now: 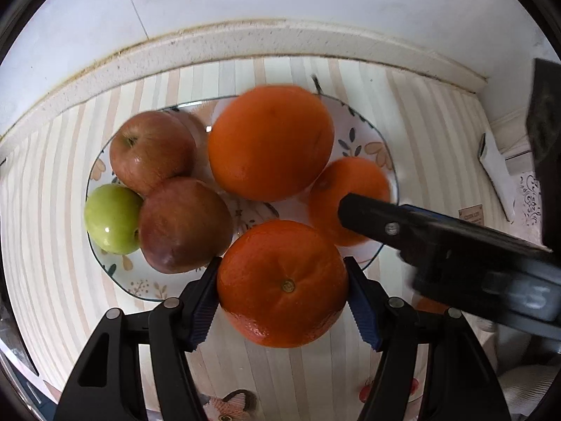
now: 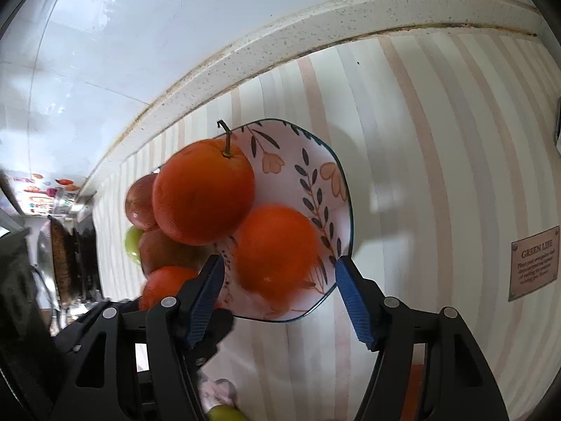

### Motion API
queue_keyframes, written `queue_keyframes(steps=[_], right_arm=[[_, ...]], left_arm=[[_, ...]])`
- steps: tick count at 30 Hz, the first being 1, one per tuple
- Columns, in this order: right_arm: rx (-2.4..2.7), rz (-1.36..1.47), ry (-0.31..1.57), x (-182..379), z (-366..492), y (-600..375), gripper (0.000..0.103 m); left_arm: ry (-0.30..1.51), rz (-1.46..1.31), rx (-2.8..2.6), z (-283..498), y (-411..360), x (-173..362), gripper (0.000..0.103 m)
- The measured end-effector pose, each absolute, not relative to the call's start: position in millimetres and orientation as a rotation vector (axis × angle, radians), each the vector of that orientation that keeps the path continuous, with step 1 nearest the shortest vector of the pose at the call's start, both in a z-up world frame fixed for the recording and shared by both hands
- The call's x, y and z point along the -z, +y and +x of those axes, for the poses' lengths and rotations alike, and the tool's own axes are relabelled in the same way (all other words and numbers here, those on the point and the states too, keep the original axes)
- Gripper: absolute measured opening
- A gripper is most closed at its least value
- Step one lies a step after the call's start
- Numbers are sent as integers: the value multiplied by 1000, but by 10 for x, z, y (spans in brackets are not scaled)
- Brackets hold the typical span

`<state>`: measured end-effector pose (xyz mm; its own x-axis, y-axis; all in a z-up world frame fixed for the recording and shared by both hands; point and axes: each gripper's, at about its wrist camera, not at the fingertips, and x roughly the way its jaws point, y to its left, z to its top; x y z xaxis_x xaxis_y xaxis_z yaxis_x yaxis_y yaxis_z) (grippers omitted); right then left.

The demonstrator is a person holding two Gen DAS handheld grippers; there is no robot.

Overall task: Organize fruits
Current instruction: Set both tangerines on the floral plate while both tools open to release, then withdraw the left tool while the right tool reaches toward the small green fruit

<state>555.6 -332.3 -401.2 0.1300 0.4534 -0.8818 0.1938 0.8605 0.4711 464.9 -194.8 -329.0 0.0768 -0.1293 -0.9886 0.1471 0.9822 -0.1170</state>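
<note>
Clamping an orange over the plate, the left gripper awaited lowering and release; the right gripper stood apart, empty.

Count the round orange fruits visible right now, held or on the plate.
3: one clamped in the left gripper, a large stemmed one on the floral plate, another beside it. More may be hidden.

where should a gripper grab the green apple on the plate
Grip the green apple across its round middle, coming from above: it sits at the plate's outer edge with the rim side free. A red apple leans against its other side, so set the fingers clear of that contact.
</note>
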Motion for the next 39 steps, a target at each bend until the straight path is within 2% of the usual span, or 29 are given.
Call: queue_keyframes(steps=[3,5,7,17,21,39], right_arm=[[-197,546,1445,3964,5571,-3351,76],[-186,542,1439,3921,5567,-3383,78],[-178,533,1435,3878,5568,-3394,80],[-110,432,1395,3617,5410,-3436,87],[-80,337,1378,3472,5273,-3362,95],[-53,167,1208,2582,4493,-3005,96]], left_arm=[[1498,11,201,4648,-1948,3336,66],[1492,-2,209,4636,-1926,3309,75],[1477,-4,208,4631,-1910,3254,87],[1371,2,161,4458,-1610,2792,88],[1350,-1,124,4391,-1440,2712,88],[1251,-12,92,3810,-1050,2136,88]])
